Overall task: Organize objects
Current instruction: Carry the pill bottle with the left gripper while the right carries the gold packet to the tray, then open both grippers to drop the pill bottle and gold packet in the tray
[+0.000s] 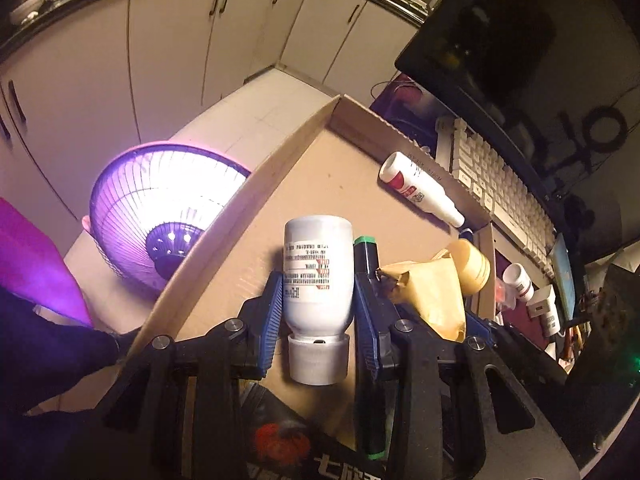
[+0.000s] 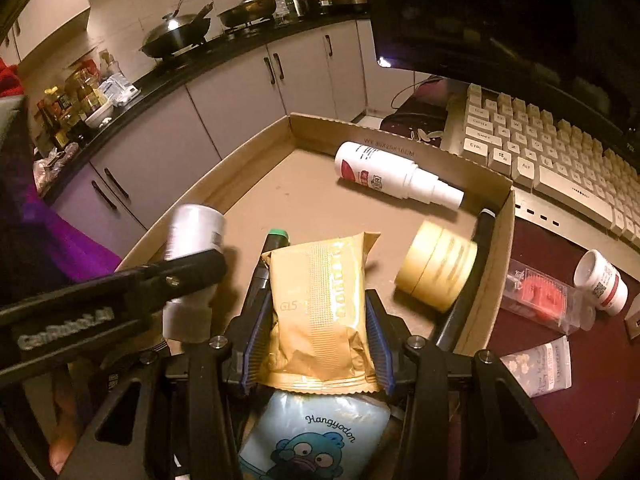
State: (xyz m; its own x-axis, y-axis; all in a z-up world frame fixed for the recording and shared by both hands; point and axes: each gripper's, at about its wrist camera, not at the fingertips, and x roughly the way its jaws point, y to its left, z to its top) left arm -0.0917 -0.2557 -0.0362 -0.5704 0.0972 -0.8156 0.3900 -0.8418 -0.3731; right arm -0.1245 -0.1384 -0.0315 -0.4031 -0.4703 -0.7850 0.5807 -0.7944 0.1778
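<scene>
Kitchen pans (image 2: 176,34) appear only behind the gold packet (image 2: 320,308).

The left wrist camera is sitting just behind its own fingers and looking steeply down into the cardboard tray (image 1: 256,200) from close above, with kitchen cabinets (image 1: 168,52) lying beyond. The right wrist camera is looking down along its fingers at the same tray (image 2: 400,130) from beside it, facing the stove counter (image 2: 192,68) and the keyboard (image 2: 560,152) farther off. Both views are sharing the tray floor, the white spray bottle (image 1: 420,188) (image 2: 394,178), the yellow jar (image 1: 474,266) (image 2: 438,266) and the green-tipped marker (image 1: 366,254) (image 2: 276,240).
</scene>
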